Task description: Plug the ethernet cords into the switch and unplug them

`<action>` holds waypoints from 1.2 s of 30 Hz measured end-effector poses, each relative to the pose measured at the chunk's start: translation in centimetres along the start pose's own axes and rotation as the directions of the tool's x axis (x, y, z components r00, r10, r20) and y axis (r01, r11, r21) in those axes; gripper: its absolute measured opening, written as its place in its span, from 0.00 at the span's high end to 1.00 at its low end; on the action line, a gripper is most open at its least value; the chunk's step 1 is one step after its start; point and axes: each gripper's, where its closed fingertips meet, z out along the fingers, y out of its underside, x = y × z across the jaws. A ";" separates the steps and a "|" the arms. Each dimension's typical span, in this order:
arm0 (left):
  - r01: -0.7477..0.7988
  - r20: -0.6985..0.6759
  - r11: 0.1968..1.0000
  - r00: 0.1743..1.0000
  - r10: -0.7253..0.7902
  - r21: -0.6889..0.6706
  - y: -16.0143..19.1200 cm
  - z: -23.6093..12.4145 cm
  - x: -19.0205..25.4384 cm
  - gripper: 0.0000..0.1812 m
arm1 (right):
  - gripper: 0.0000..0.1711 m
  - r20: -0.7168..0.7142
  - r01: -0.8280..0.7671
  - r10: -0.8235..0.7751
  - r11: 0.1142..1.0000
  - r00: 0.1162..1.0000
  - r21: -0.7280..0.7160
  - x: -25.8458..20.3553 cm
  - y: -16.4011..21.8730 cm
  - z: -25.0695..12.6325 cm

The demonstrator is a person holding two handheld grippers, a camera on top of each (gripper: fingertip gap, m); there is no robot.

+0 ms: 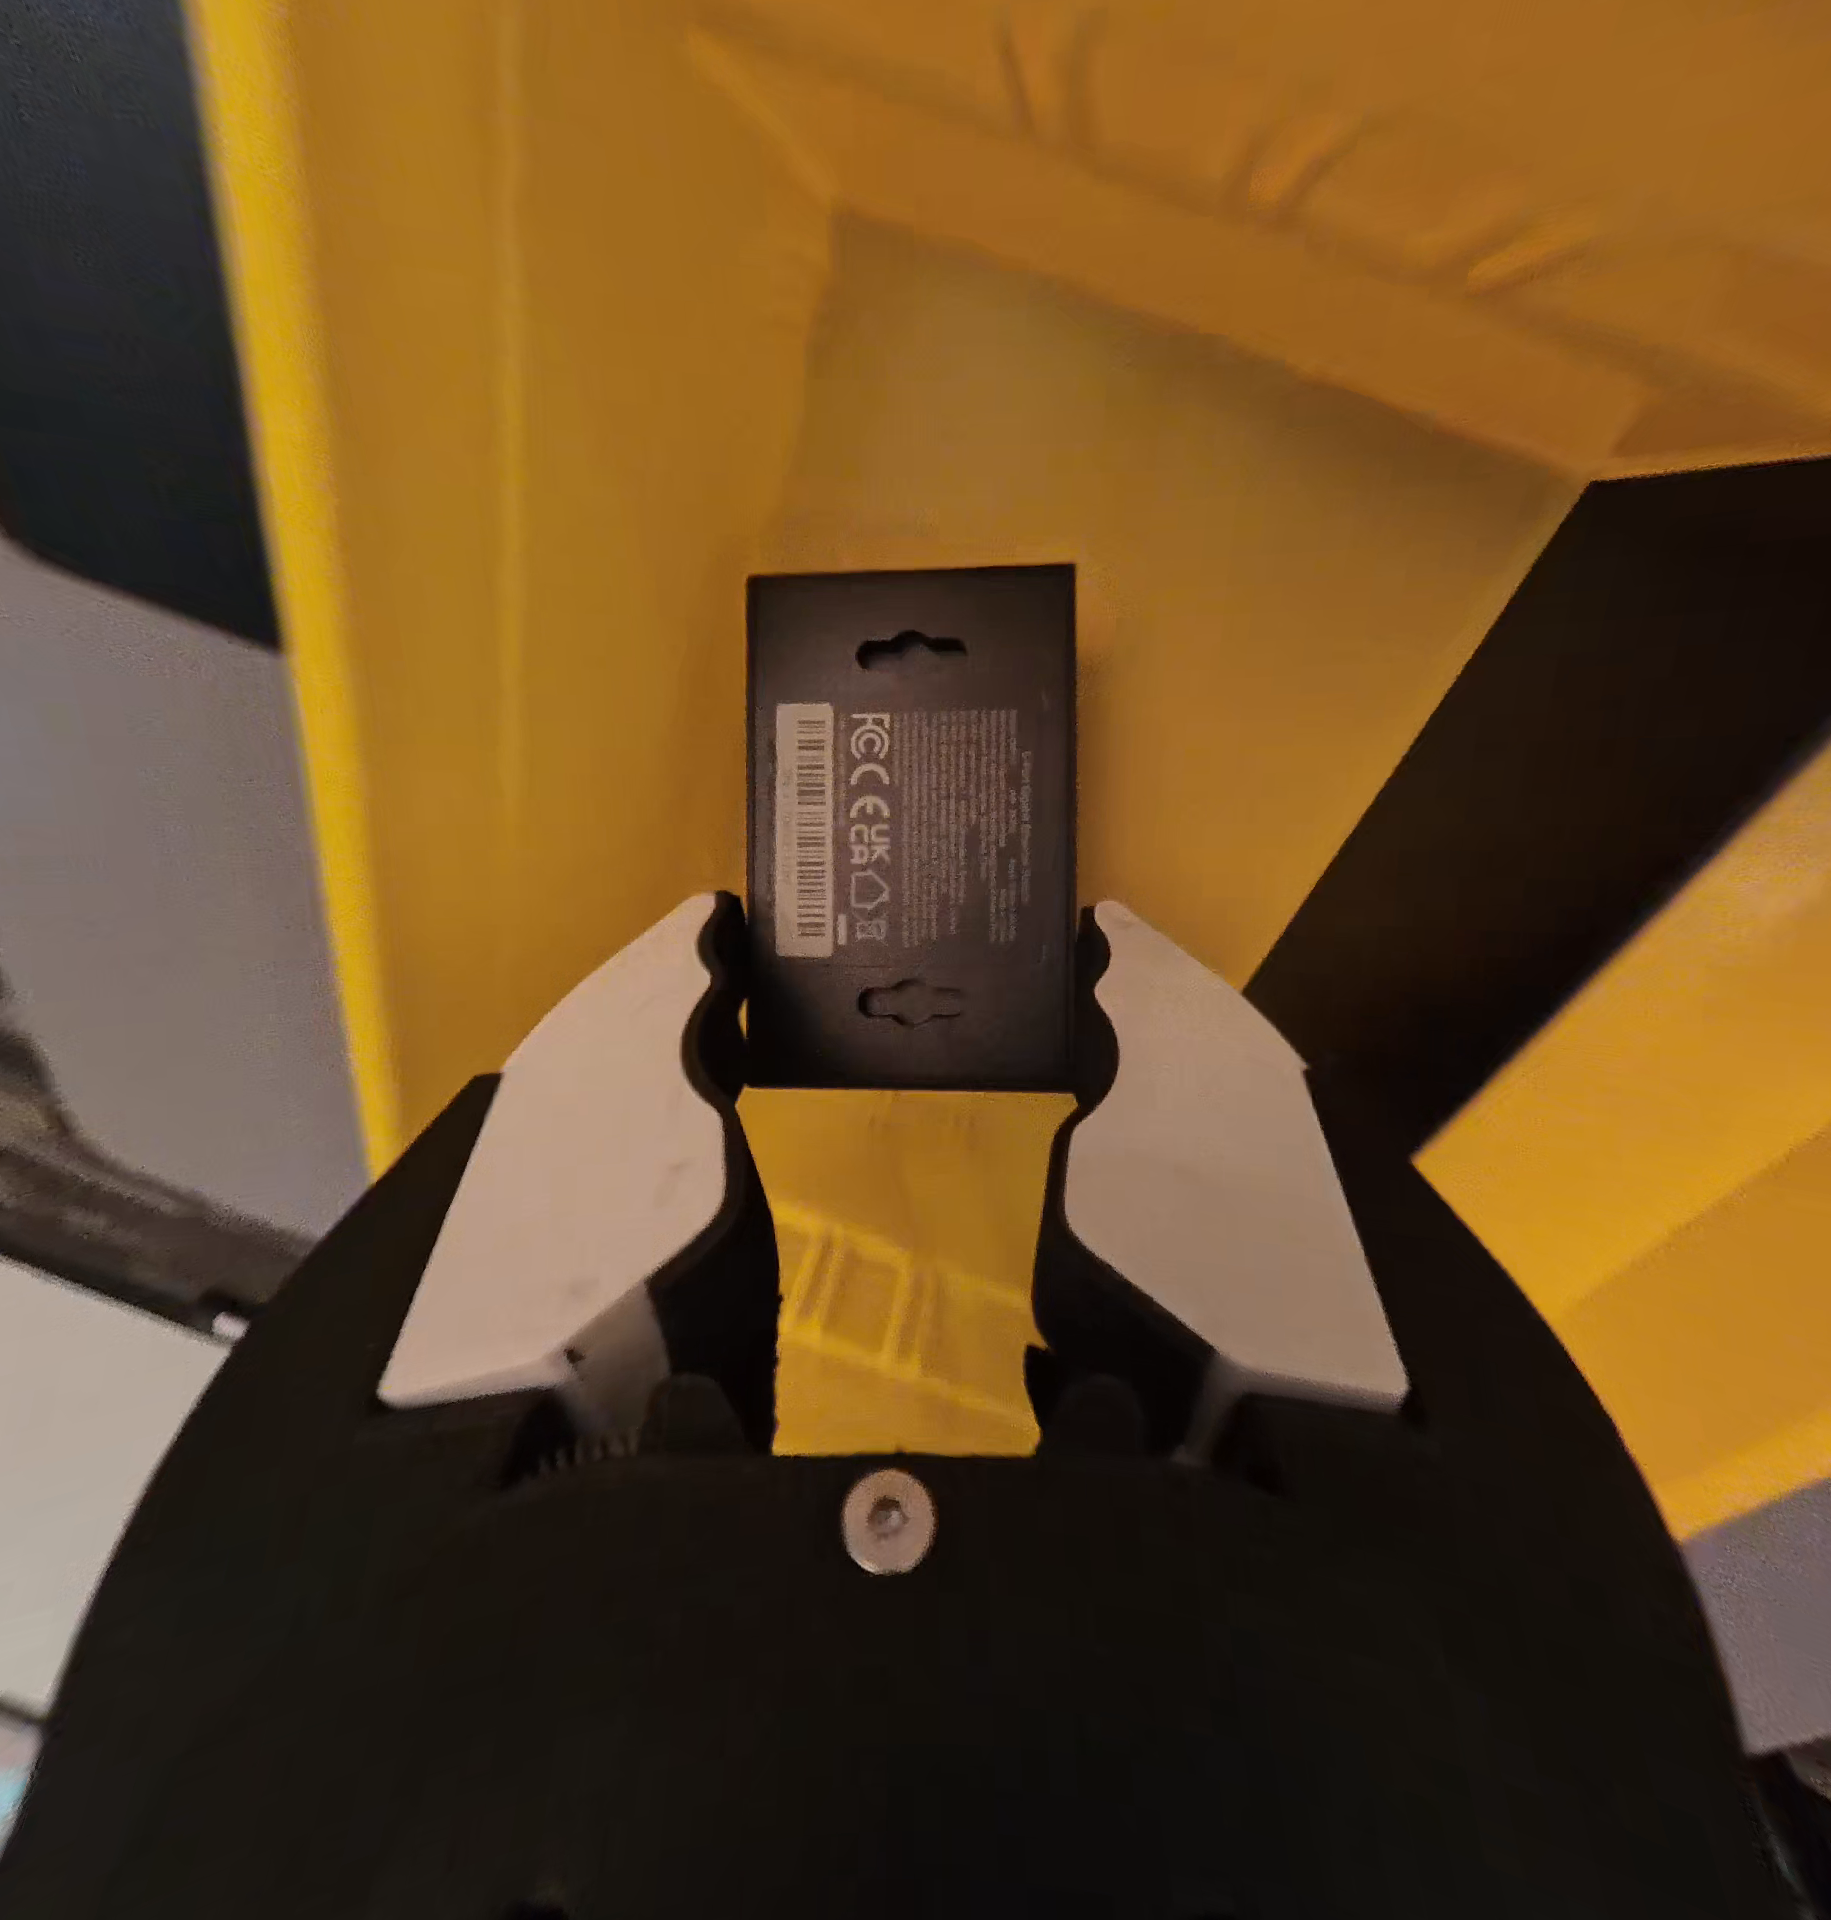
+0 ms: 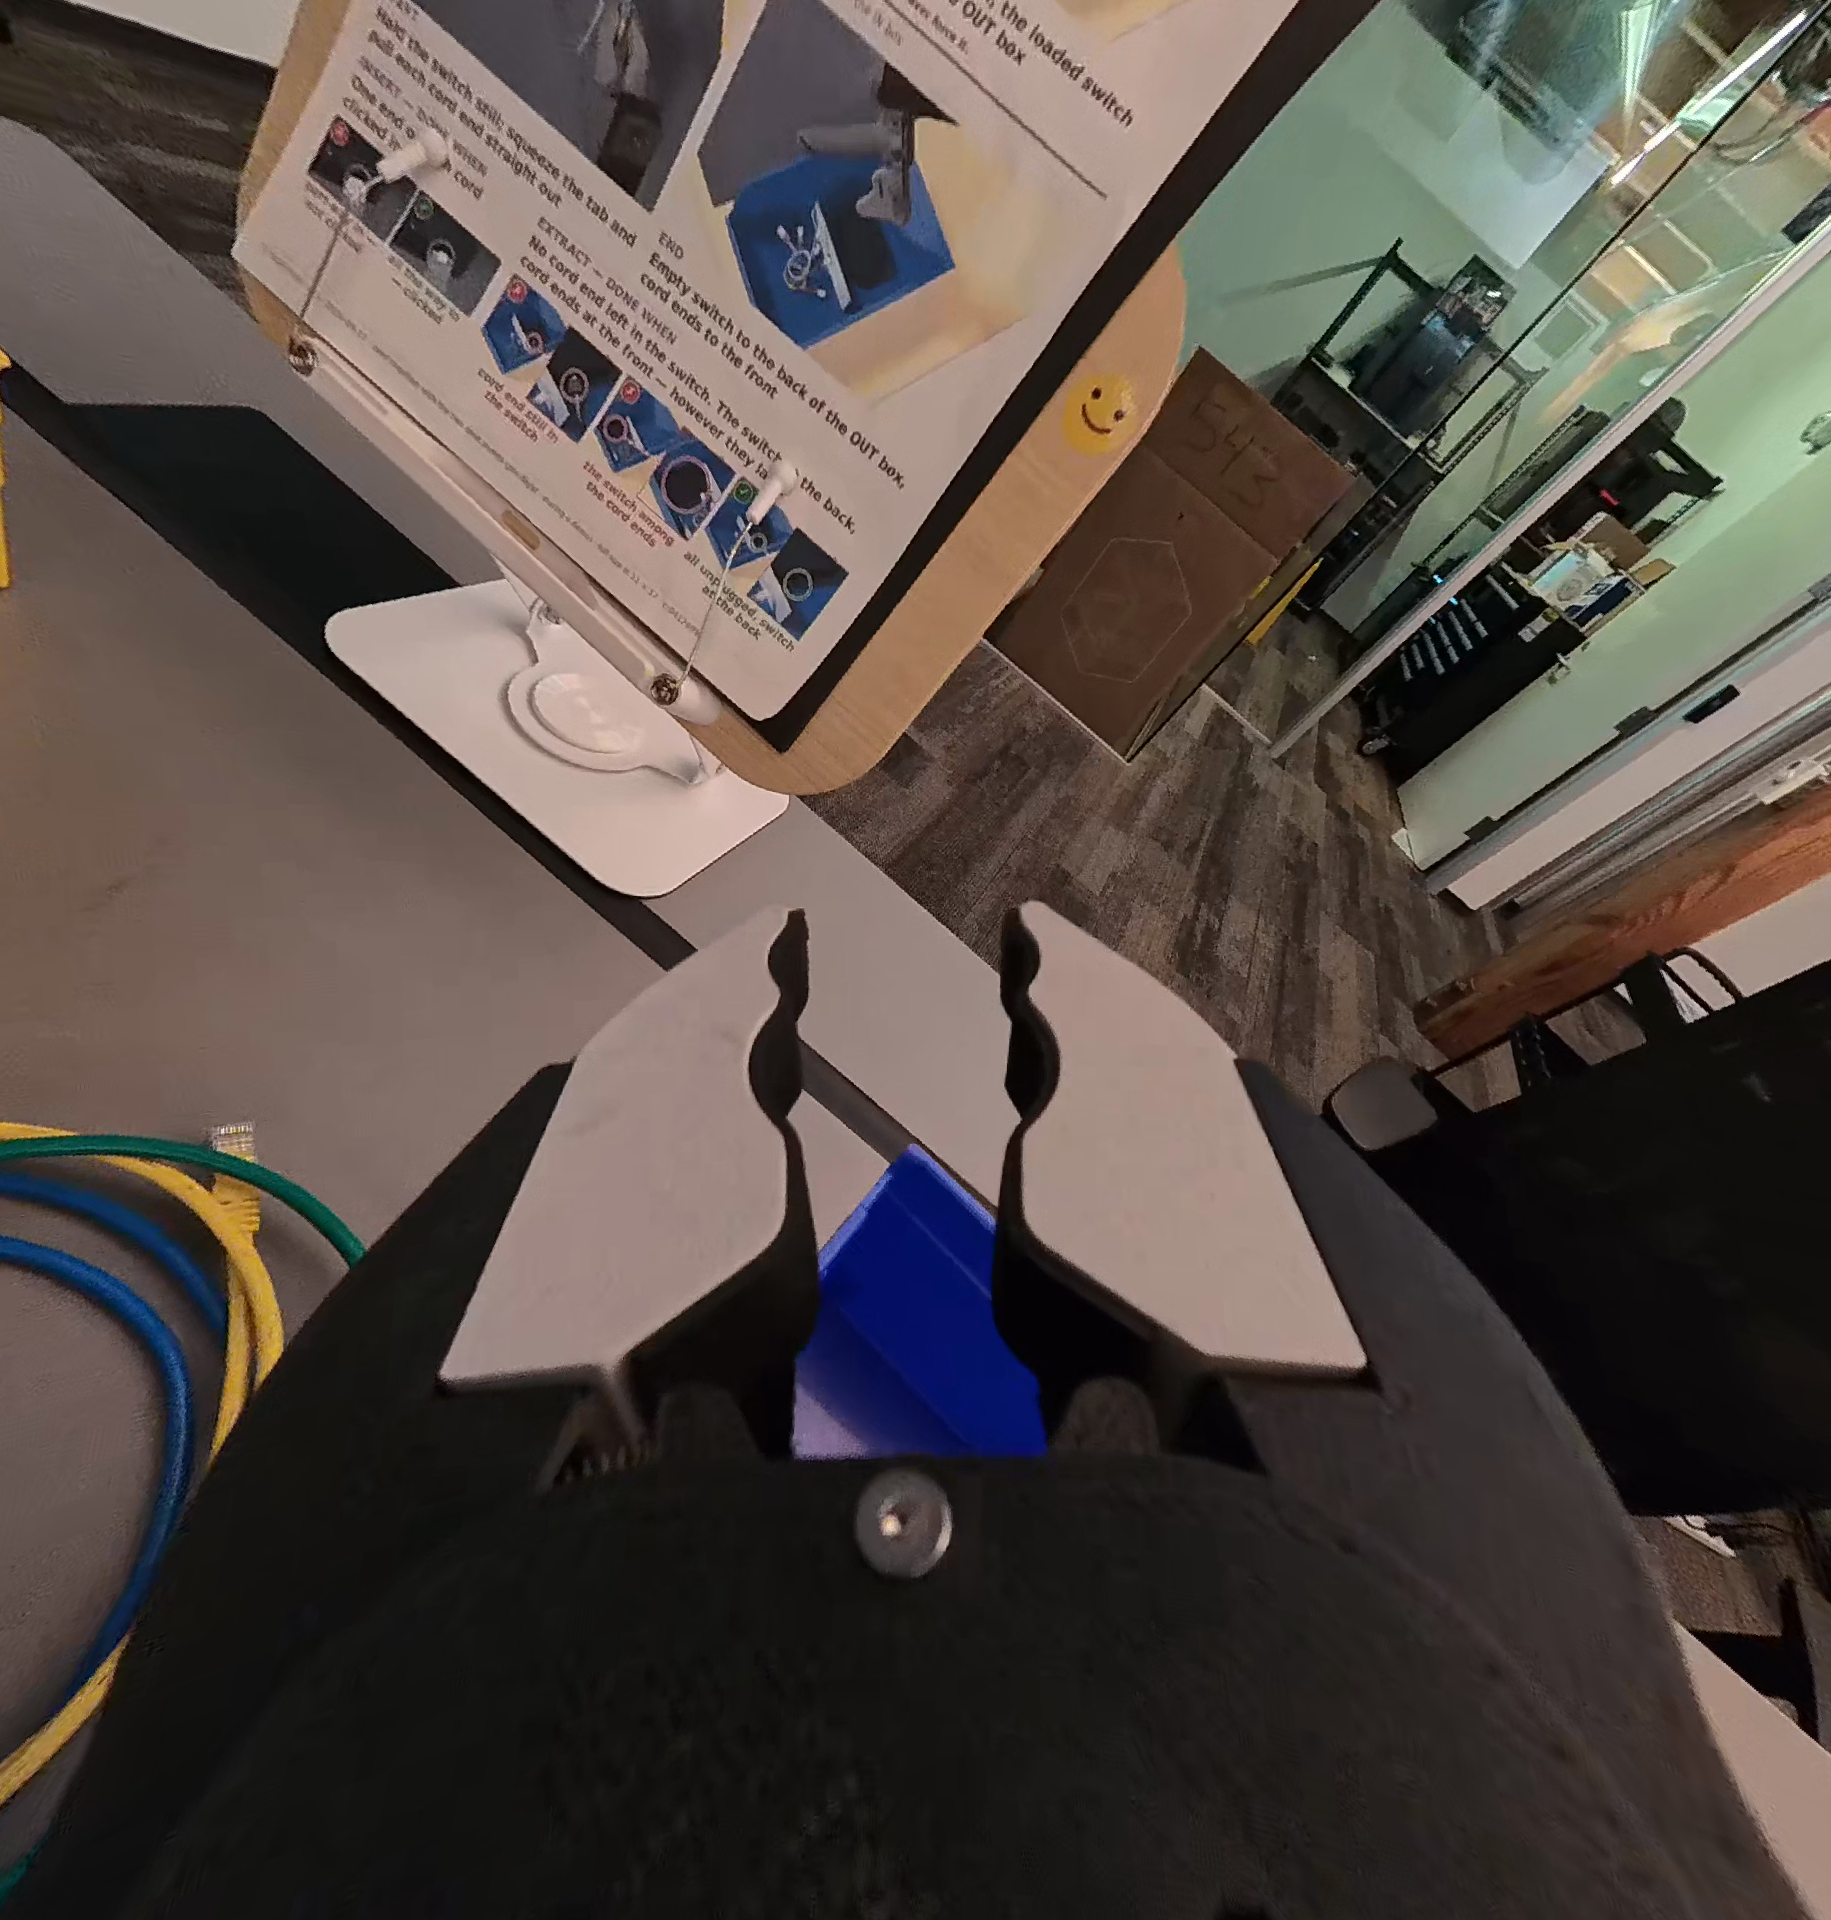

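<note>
Holding a flat black box, the switch [image 1: 909, 826], with the left gripper [image 1: 909, 997], fingers squeezing its two sides over a yellow bin [image 1: 578, 520]. Showing its smooth back and a pale sticker. Keeping the right gripper [image 2: 898, 1023] a little open, gripping nothing, near round blue, yellow and green cords [image 2: 178, 1340] on the gray table [image 2: 215, 883].

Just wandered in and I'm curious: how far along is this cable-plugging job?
Early days. The left gripper grips the black switch, underside up, over a yellow bin. The right gripper is open and empty. The yellow, blue and green ethernet cords lie loose on the table; all plugging and unplugging remains.
</note>
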 end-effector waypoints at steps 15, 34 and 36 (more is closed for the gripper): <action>0.187 0.003 0.911 0.979 -0.203 0.368 -17.0 -14.3 9.5 0.67 | 0.78 0.093 -0.096 0.077 0.970 0.993 0.222 -0.2 -4.4 -4.6; 0.313 -0.076 0.948 0.948 -0.309 0.060 -17.4 2.0 14.7 0.67 | 0.79 0.205 -0.200 0.132 0.912 0.970 0.359 0.3 -6.4 -8.1; 0.307 -0.039 0.949 0.952 -0.305 0.073 -17.4 1.7 14.3 0.66 | 0.78 0.208 -0.201 0.131 0.910 0.969 0.363 0.3 -6.4 -8.2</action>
